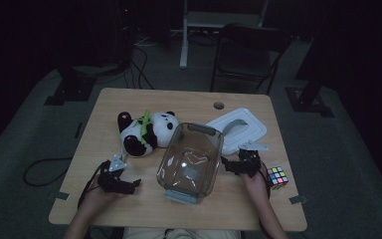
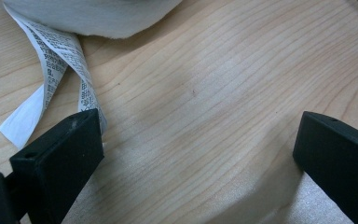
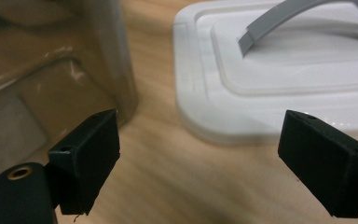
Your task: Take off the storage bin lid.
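A black-and-white panda plush [image 1: 146,132] lies on the wooden table [image 1: 129,102], left of a clear plastic container [image 1: 191,159] at the middle. A white lid [image 1: 238,129] with a grey handle lies to the container's right. My left gripper [image 1: 119,177] rests just below the panda and is open; in the left gripper view [image 2: 196,126] only bare wood lies between its jaws, with the panda's white fabric [image 2: 98,16] and printed tag [image 2: 51,60] ahead. My right gripper [image 1: 238,162] is open [image 3: 198,123] between the container [image 3: 51,84] and the lid [image 3: 279,74].
A colourful puzzle cube [image 1: 277,177] sits near the table's right edge, beside the right hand. A cable hole [image 1: 219,105] is at the far edge. Behind the table stand a dark chair [image 1: 248,55] and a white frame [image 1: 184,35], and cables lie on the floor.
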{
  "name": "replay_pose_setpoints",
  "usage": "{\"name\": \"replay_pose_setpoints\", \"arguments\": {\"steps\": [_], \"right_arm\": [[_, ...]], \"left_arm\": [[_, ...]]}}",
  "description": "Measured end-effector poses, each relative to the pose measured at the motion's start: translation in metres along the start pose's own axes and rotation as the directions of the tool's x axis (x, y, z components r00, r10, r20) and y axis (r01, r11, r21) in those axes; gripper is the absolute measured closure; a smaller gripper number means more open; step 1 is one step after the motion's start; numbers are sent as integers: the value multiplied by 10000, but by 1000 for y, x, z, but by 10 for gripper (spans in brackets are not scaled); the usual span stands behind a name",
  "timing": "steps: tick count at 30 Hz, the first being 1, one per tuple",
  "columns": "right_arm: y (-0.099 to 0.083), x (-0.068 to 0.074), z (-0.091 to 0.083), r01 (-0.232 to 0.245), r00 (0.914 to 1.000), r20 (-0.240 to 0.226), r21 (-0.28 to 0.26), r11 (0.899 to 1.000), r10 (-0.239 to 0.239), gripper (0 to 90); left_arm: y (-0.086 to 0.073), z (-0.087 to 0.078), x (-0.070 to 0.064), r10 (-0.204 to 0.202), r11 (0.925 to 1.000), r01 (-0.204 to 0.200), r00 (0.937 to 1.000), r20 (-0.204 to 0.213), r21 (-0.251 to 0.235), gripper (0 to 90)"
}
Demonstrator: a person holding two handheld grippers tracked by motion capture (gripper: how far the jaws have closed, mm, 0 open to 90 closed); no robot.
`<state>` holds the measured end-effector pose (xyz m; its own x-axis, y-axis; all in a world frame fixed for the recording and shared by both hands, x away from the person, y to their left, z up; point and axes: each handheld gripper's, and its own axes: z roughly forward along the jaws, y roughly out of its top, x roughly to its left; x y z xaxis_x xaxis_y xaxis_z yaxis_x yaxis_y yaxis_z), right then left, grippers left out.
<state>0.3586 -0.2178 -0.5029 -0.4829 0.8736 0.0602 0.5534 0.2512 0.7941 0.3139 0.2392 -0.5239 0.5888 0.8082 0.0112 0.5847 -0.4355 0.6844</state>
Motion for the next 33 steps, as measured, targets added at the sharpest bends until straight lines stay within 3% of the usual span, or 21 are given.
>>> {"name": "replay_pose_setpoints", "arguments": {"steps": [6, 18, 22, 27, 33], "right_arm": [[-13, 3, -6, -50, 9995, -314, 20, 10000, 50, 124], [-38, 8, -14, 226, 9996, 148, 460, 9987, -233, 124], [-41, 10, -17, 277, 9991, 302, 552, 9981, -294, 124], [-42, 12, -15, 413, 9979, 442, 1110, 9930, -464, 123], [-42, 13, -15, 389, 9982, 411, 1118, 9930, -438, 123]], "left_arm": [[0, 0, -1, -65, 10000, 65, 10000, -67, -3, 21], [-1, -1, 1, 31, 10000, -30, 10000, 60, -34, 21], [-1, -1, 1, 51, 10000, -51, 10000, 83, -42, 21], [-1, -1, 1, 72, 10000, -72, 9999, 92, -36, 21], [0, -1, 2, 173, 9998, -174, 9997, 169, 90, 22]]}}
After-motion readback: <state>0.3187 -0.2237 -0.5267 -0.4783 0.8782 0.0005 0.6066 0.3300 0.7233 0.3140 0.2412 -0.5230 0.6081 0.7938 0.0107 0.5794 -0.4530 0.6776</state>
